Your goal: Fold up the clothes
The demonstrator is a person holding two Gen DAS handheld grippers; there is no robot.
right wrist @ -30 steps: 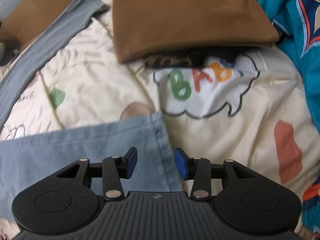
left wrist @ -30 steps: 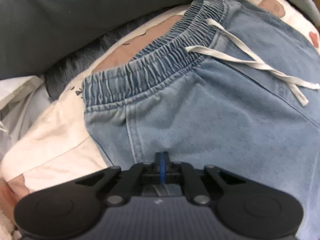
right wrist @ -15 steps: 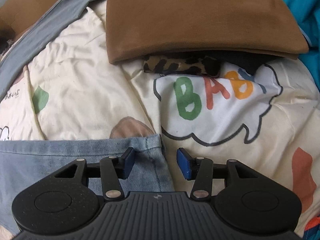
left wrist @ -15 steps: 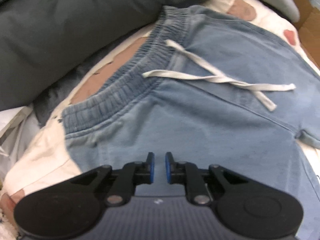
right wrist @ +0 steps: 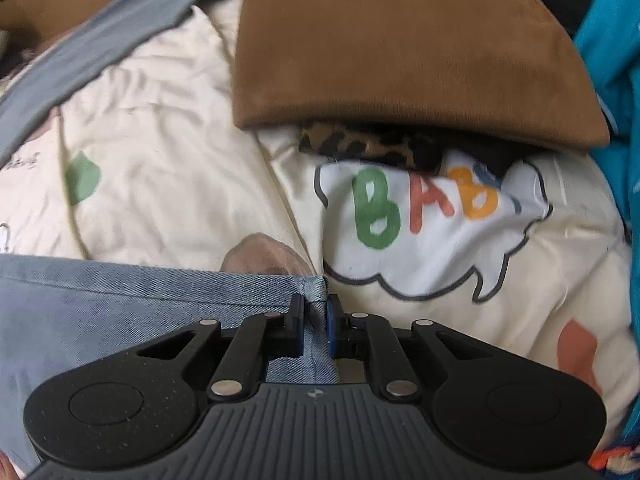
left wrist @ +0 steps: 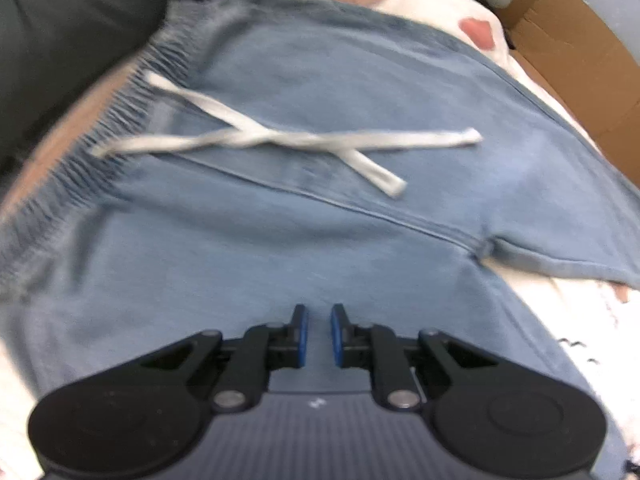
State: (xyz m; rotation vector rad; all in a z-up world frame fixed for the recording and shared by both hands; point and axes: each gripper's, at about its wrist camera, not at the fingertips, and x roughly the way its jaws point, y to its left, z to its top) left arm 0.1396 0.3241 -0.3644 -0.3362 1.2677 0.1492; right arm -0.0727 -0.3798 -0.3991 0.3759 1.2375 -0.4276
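Starting at the right tongs (right wrist: 316,308): just finished closing, now clamped tight on the hem corner of the denim shorts (right wrist: 120,312), with a fold of blue fabric squeezed between the blue pads (right wrist: 331,320). Got the rest of that leg spread flat toward 9 o'clock in the right wrist view. Lying on a cream cartoon bedsheet (right wrist: 160,140), with a white cloud print (right wrist: 432,248) spelling B-A-B just past the tips at about 1 o'clock. Further up at 12, looking at a folded brown garment (right wrist: 400,40) sitting on a bit of leopard-print fabric (right wrist: 360,146). Also spotting a grey cloth strip (right wrist: 80,60) off at 10 and something teal (right wrist: 612,80) along the edge at 3.

Over to the left tongs (left wrist: 318,320): just been opening, now parted by a narrow gap with nothing pinched, only the shorts' denim showing through underneath. Can't tell if touching the fabric or hovering over it. Pretty blurry view, btw. Seeing the white drawstring (left wrist: 280,136) crossed in an X at 12 o'clock and the elastic waistband (left wrist: 168,52) curving from 11 down to 9. Beyond that, just dark grey fabric (left wrist: 60,40) bunched at 10 to 11 and brown cardboard (left wrist: 580,60) at 2.
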